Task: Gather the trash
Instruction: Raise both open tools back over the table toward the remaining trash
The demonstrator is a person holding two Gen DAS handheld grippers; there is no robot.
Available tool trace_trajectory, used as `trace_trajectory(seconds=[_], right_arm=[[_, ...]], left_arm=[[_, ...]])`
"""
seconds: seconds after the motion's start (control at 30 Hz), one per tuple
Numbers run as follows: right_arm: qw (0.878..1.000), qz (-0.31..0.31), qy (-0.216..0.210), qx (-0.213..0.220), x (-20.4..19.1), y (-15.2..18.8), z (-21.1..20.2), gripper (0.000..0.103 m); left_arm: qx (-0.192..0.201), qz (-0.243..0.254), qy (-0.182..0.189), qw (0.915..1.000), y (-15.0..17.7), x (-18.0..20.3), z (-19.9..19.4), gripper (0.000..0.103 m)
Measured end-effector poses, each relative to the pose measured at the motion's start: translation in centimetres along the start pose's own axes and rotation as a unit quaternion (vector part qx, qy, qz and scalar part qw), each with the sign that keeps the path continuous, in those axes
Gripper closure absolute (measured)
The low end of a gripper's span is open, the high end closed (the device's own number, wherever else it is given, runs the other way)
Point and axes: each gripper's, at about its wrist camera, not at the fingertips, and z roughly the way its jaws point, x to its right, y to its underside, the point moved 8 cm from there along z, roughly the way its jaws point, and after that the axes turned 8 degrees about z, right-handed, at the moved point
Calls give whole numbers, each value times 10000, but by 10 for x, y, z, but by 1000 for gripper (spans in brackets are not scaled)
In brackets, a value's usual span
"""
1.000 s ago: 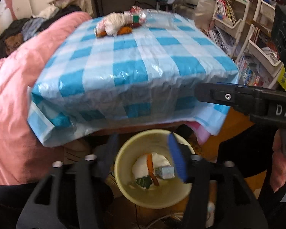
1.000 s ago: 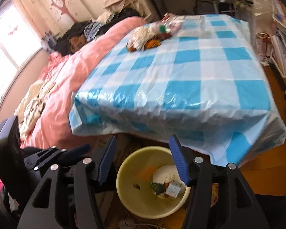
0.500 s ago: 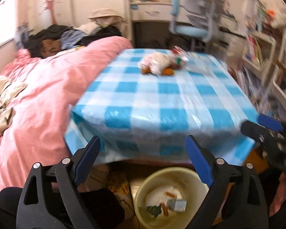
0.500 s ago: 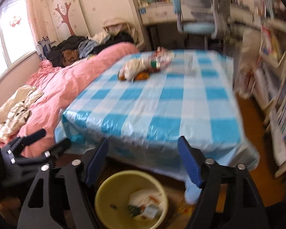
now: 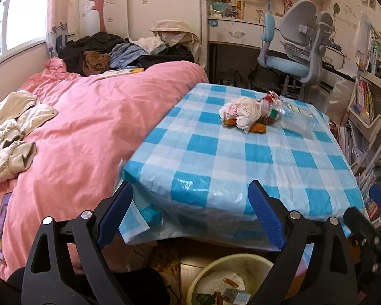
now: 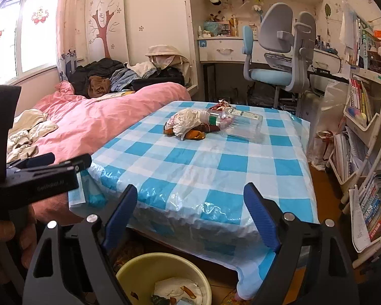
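Observation:
A heap of trash (image 5: 243,113) (image 6: 188,124), crumpled white plastic, wrappers and orange peel, lies on the far half of the blue-checked table (image 5: 228,152) (image 6: 216,165), with a clear plastic bottle (image 6: 238,124) on its side against it. A yellow bin (image 5: 231,256) (image 6: 144,258) on the floor under the near table edge holds paper and scraps. My left gripper (image 5: 190,185) is open and empty, aimed at the table's near edge. My right gripper (image 6: 190,188) is opening, with nothing between its jaws, above the bin.
A bed with a pink duvet (image 5: 89,127) and piled clothes runs along the table's left side. A blue-grey desk chair (image 6: 279,71) stands behind the table. Shelves of books (image 6: 363,152) line the right. A hand (image 6: 25,231) holds the left gripper at the lower left.
Both grippers rose and tilted up from over the bin toward the table top. Their jaws spread wider. The bin slid to the bottom edge of both views.

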Motion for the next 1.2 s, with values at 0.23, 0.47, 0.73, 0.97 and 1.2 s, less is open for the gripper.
trace_trajectory(seconds=[0.23, 0.47, 0.73, 0.97, 1.2], right_arm=[[9999, -106, -81, 20, -11, -3, 4, 17], [9994, -198, -280, -108, -18, -13, 16, 16], [9984, -368, -371, -231, -7, -49, 43, 16], [9968, -551, -195, -549, 13, -75, 83, 16], [9952, -250, 123, -937, 48, -87, 129, 16]], left_arm=[[14, -141, -20, 9999, -13, -8, 9, 14], [-143, -131, 130, 9997, -24, -5, 27, 13], [-301, -63, 173, 9994, -50, -4, 61, 13], [-411, 85, 204, 9989, -73, 6, 95, 13], [-735, 230, 398, 9962, -88, 27, 143, 13]])
